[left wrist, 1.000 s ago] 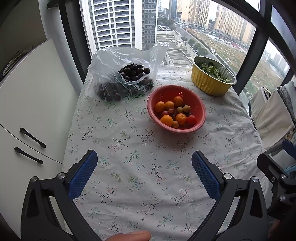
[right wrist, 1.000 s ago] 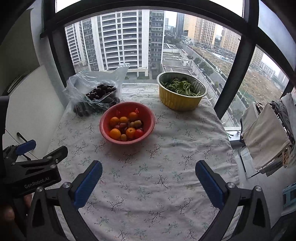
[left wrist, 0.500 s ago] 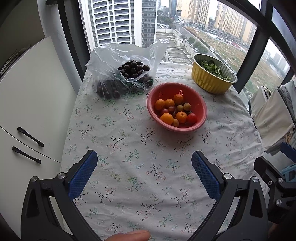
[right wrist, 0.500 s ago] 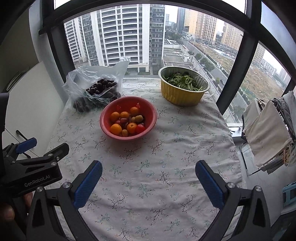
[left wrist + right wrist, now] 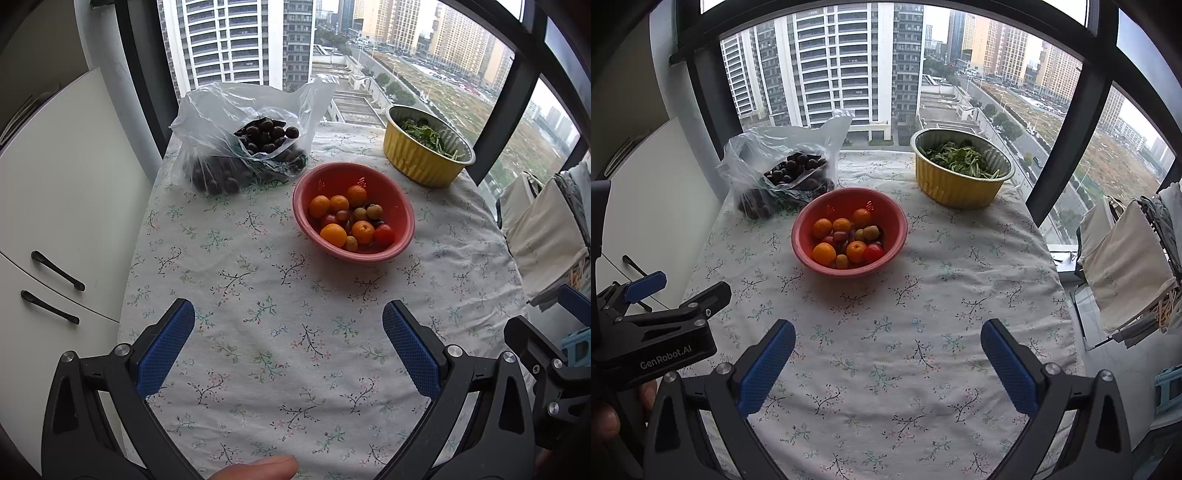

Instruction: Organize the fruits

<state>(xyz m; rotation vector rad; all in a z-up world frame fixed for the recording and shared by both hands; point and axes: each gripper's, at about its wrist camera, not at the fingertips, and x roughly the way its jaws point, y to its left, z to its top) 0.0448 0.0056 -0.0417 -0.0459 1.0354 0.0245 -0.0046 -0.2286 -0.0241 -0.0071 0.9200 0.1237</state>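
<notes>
Both grippers, left (image 5: 288,345) & right (image 5: 888,356), hang wide open w/ nothing held; best approach red colander (image 5: 899,221) from above, pinch one orange (image 5: 824,253) lightly.

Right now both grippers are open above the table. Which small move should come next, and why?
Probably move the right gripper forward toward the red bowl. The mixed fruits lie there unsorted, both grippers hold nothing, and only bare tablecloth lies between. The left gripper can wait.
</notes>
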